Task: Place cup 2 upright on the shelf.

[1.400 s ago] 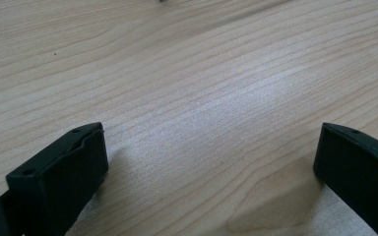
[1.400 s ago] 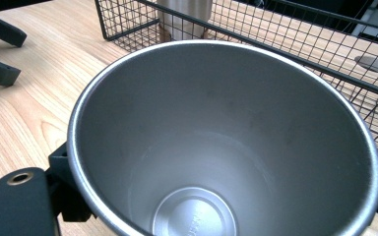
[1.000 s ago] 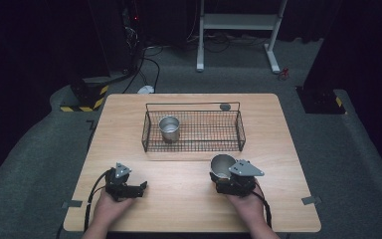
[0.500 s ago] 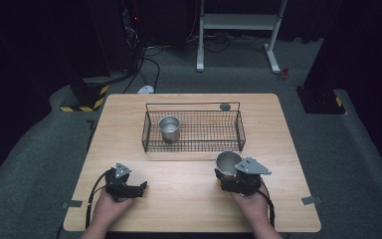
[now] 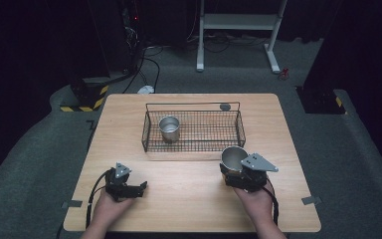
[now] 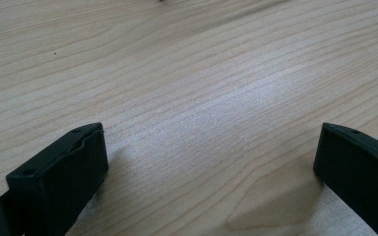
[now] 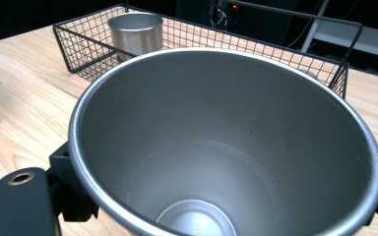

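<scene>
A steel cup (image 5: pixel 234 156) hangs just above the table in front of the wire basket (image 5: pixel 194 147), with my right gripper (image 5: pixel 234 172) shut on it. In the right gripper view the cup (image 7: pixel 226 147) is tilted with its mouth toward the camera, a black jaw on either side of it. A second steel cup (image 5: pixel 169 128) stands upright in the basket's left end. My left gripper (image 5: pixel 138 188) rests low over the near left of the table; in the left gripper view its jaws stand wide apart and open (image 6: pixel 211 167), with bare wood between them.
The wooden table (image 5: pixel 129 114) holds a small dark disc (image 5: pixel 224 106) just behind the basket's back rail. Dark floor, cables and a white stand's legs (image 5: pixel 238 22) lie beyond the far edge. The table's right side (image 5: pixel 278 129) is bare wood.
My right gripper has carried the cup a little to the right and toward the basket. The left gripper has stayed where it was.
</scene>
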`<act>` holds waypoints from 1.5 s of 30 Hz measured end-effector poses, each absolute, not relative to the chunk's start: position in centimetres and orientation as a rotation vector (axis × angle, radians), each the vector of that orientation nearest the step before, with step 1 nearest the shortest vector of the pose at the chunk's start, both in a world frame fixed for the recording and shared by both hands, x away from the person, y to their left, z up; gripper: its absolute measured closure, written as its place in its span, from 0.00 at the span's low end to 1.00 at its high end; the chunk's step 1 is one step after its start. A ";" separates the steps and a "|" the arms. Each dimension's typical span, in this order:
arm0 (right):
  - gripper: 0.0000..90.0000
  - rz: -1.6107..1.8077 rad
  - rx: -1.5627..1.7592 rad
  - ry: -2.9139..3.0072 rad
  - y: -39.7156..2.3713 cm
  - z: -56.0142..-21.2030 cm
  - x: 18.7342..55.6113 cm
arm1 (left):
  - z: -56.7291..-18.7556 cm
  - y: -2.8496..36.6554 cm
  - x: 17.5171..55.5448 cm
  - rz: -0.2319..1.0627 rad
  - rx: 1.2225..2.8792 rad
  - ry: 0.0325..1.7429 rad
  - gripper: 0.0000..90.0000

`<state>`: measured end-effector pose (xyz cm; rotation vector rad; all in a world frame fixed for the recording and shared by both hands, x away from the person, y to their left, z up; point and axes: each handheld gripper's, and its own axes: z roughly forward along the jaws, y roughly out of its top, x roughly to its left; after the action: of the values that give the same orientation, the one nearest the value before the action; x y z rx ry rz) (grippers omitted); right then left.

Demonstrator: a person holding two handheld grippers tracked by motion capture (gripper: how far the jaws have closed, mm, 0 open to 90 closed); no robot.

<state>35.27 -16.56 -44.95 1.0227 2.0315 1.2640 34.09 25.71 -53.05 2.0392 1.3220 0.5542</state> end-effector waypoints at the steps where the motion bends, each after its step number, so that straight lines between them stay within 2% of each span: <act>1: 0.15 1.268 1.024 2.030 -16.6 -44.9 35.3 | -53.0 25.7 34.1 0.554 2.039 1.322 0.00; 45: 0.15 1.316 1.059 1.946 -14.5 -39.1 39.1 | -53.0 25.7 34.1 0.552 2.038 1.327 0.00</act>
<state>39.13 -14.51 -39.10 1.0587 1.9463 1.3161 34.12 25.69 -53.03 2.0380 1.3266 0.5516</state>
